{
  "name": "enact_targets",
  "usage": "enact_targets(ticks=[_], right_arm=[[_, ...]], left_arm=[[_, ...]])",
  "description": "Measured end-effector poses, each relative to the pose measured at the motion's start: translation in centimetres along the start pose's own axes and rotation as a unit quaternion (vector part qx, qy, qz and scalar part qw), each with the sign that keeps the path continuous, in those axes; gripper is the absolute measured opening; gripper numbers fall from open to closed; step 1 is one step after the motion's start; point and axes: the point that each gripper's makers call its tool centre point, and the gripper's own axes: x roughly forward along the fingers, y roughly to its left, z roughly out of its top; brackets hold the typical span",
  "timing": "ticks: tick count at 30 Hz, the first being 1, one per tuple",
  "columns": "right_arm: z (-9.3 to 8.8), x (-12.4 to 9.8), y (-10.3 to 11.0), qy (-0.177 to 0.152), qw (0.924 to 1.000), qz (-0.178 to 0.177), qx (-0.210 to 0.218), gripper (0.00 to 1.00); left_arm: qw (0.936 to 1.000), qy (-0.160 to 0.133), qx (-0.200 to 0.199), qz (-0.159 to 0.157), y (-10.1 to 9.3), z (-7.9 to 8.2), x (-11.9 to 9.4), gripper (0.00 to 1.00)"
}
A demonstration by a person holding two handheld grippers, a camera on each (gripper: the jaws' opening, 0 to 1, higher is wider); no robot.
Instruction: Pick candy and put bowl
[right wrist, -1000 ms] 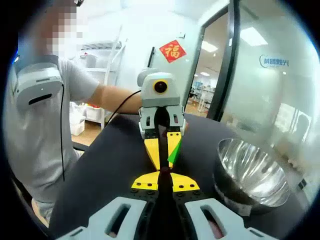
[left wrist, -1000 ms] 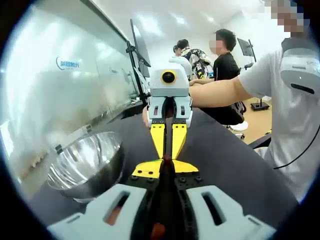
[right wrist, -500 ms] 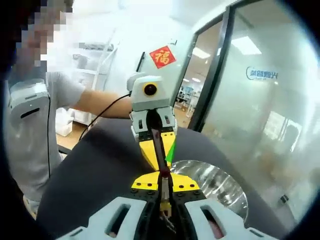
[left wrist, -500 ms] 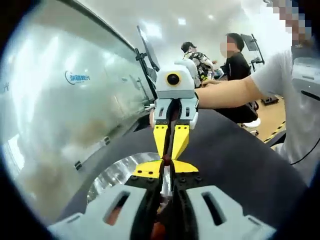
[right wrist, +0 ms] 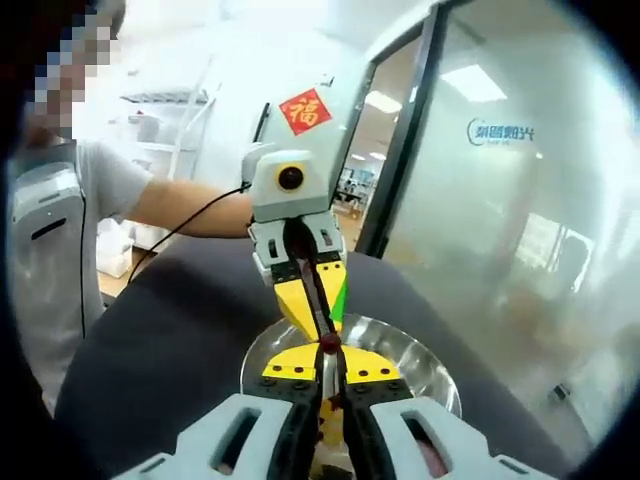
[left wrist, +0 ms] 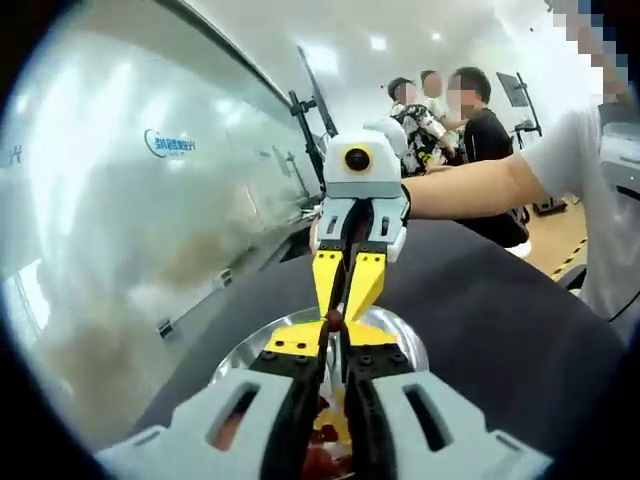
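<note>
Left gripper (left wrist: pixel 334 322) pinches a dark candy (left wrist: pixel 333 321) over the bowl (left wrist: pixel 404 345)

A frosted glass partition (left wrist: pixel 120 230) bearing a blue logo (left wrist: pixel 168 143) fills the left of the left gripper view. Ceiling lights (left wrist: pixel 377 43) sit at the top. A wooden floor (left wrist: pixel 560 250) shows at right. In the right gripper view, a red paper decoration (right wrist: pixel 305 111) hangs upper centre beside a dark door frame (right wrist: pixel 395 140); white shelving (right wrist: pixel 160 130) stands at left.
</note>
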Motion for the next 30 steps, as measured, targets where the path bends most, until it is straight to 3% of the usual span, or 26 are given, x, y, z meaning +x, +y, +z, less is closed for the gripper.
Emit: enact_targets(ticks=[2, 6, 13, 21, 24, 26, 27, 30], right_arm=[[-0.3, 0.2, 0.0, 0.002, 1.0, 0.001, 0.003, 0.05], [-1.1, 0.3, -0.1, 0.016, 0.9999, -0.002, 0.002, 0.15], [-0.3, -0.4, -0.4, 0.006, 0.9999, -0.009, 0.005, 0.14], [0.0, -0.8, 0.8, 0.006, 1.0, -0.005, 0.0, 0.14], [0.2, -1.7, 2.2, -0.004, 1.0, -0.003, -0.002, 0.14], [0.7, -2.7, 4.3, -0.028, 0.9996, -0.003, -0.006, 0.14], [0.9, -3.3, 5.7, -0.045, 0.999, 0.004, -0.007, 0.14], [0.5, -5.0, 9.7, -0.085, 0.996, 0.025, 0.014, 0.14]], left_arm=[[1.0, 0.003, -0.004, 0.003, 0.2, -0.4, 0.1, 0.01], [0.9999, -0.002, -0.008, 0.01, 0.8, -0.7, -0.3, 0.13], [0.9999, -0.003, -0.009, 0.01, 0.7, -0.6, -1.0, 0.12], [0.9999, -0.001, -0.01, 0.003, -0.4, -0.3, -1.7, 0.12], [0.9997, -0.02, -0.016, -0.003, -2.5, 0.8, -2.8, 0.12], [0.9994, -0.031, -0.016, -0.007, -4.8, 1.3, -3.9, 0.12], [0.9989, -0.043, 0.003, -0.017, -6.4, 1.5, -4.4, 0.12], [0.9987, -0.044, -0.002, -0.025, -9.6, 0.5, -5.8, 0.12]])
